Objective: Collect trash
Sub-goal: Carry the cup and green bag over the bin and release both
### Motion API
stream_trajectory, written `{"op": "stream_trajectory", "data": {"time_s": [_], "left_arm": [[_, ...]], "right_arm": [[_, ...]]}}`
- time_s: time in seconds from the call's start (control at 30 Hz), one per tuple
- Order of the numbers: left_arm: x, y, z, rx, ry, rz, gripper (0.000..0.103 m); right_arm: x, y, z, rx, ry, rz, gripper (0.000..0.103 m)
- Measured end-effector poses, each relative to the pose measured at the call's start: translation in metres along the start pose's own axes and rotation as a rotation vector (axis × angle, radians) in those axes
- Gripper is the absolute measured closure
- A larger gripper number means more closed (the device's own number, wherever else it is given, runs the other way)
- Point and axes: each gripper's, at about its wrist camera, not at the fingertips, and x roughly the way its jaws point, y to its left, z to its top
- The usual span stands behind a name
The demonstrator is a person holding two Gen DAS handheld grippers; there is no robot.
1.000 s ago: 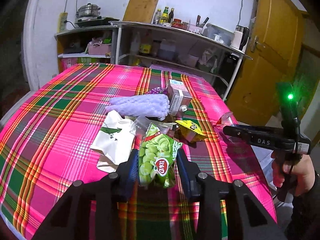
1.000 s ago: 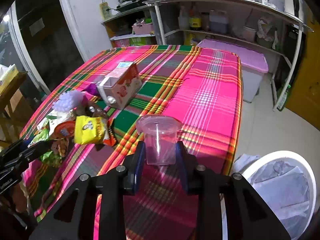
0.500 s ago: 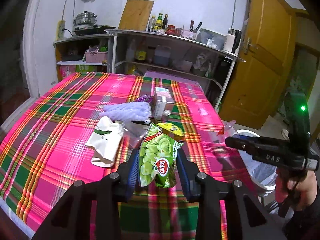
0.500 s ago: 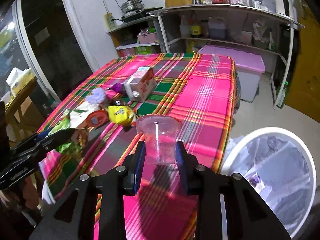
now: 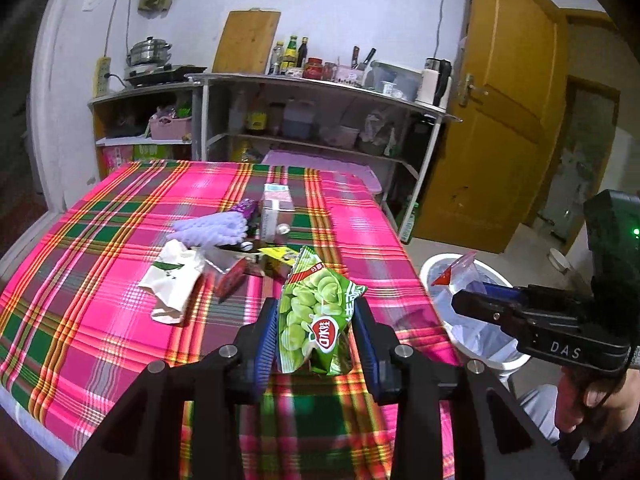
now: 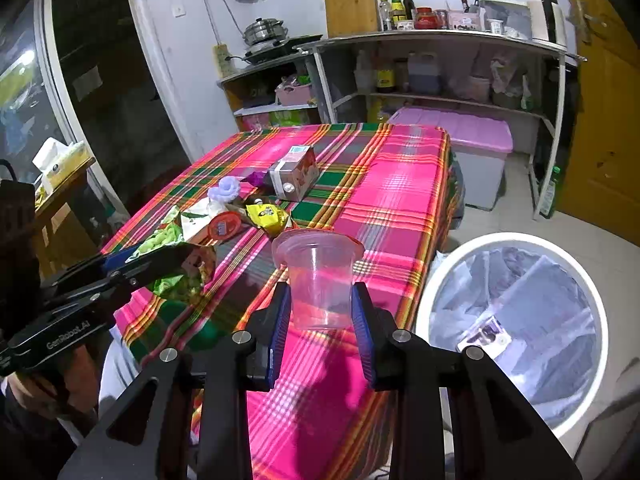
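From the left wrist view, my left tongs (image 5: 314,334) are clamped on the green snack bag (image 5: 316,320), held above the near edge of the desk (image 5: 80,280). The bag stands roughly upright, its long axis running up from the pads, its torn top tipped away from me toward the leftover trash pile (image 5: 224,248). The bin (image 5: 476,336) sits on the floor to the right of the desk's corner. I judge this as the carry step: next I must swing right until the bag hangs over the bin, then let go.

From the right wrist view, my right tongs (image 6: 320,308) grip the clear plastic cup (image 6: 318,276) by its lower wall. The cup is upright, mouth up, axis vertical, hanging over the desk's edge just left of the bin (image 6: 424,292). It needs a short move right before release.
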Motion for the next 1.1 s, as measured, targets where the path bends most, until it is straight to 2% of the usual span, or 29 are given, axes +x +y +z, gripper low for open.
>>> {"op": "stream_trajectory", "data": {"time_s": [0.4,1.1], "left_arm": [[-0.003,-0.032,-0.004,0.040,0.013,-0.048,0.066],[0.047,-0.115,0.004,0.153,0.087,-0.208,0.066]], "right_arm": [[-0.027,-0.022,-0.017,0.052,-0.030,-0.047,0.071],[-0.050,-0.107,-0.049,0.222,-0.028,-0.183,0.071]]}}
